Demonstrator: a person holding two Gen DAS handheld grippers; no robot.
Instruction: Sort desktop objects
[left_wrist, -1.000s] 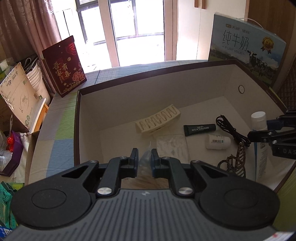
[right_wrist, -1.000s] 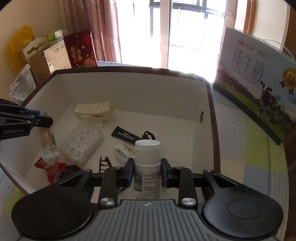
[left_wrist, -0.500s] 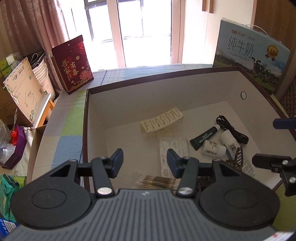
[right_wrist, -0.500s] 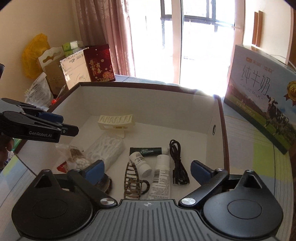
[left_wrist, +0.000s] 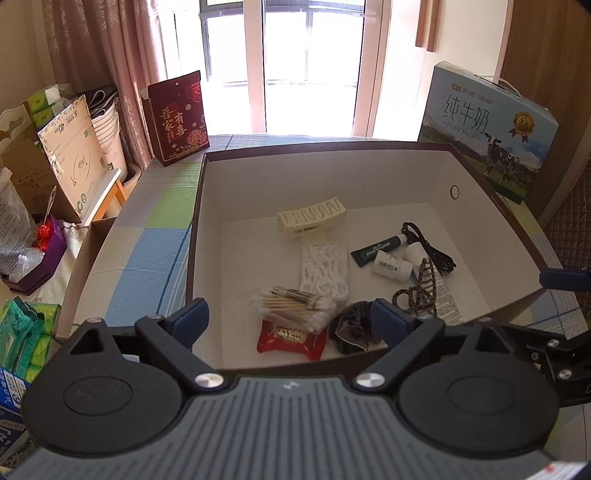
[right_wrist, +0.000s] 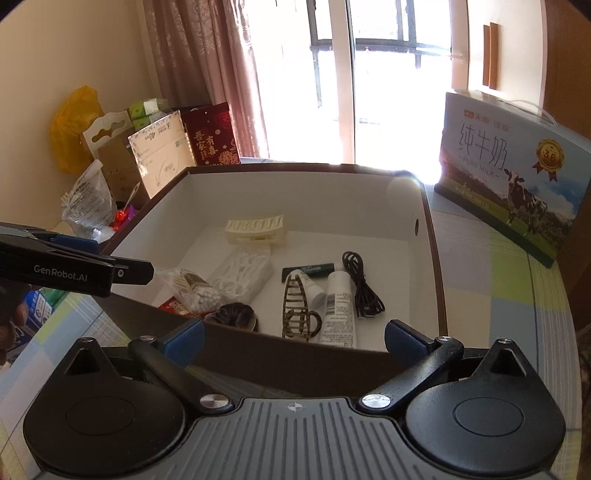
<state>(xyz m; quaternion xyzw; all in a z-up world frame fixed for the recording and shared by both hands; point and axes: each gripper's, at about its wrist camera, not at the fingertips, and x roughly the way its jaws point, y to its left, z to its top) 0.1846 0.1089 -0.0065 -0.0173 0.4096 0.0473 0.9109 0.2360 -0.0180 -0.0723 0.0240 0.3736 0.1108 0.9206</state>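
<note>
Left gripper (left_wrist: 290, 317): jaws spread wide with nothing between them, at the lower middle of its own view, over the near rim of the box; in the right wrist view its arm reaches in from the left edge.
Right gripper (right_wrist: 293, 338): spread wide too and holding nothing, low in its frame just outside the near wall.
Box (left_wrist: 207, 236): brown outside, white inside, fills the centre of both views on a checked tablecloth (left_wrist: 147, 251).
Cotton swabs (left_wrist: 291, 304): clear packet near the front wall, lying partly over a red snack packet (left_wrist: 291, 338).
Dark scrunchie (left_wrist: 351, 326): just right of the swabs, by the front wall.
Floss picks (left_wrist: 325, 267): clear bag in the middle of the floor.
Cream hair clip (left_wrist: 312, 218): toward the back wall.
Brown hair claw (right_wrist: 297, 306): right of centre, beside the white tube (right_wrist: 338, 304).
Small white bottle (left_wrist: 391, 266): lying on its side, beside the dark green tube (left_wrist: 376, 249).
Black cable (right_wrist: 362, 286): coiled at the right side of the floor.
Milk carton (right_wrist: 513, 173): upright, outside the box at upper right.
Red gift bag (left_wrist: 179, 116): outside, upper left.
</note>
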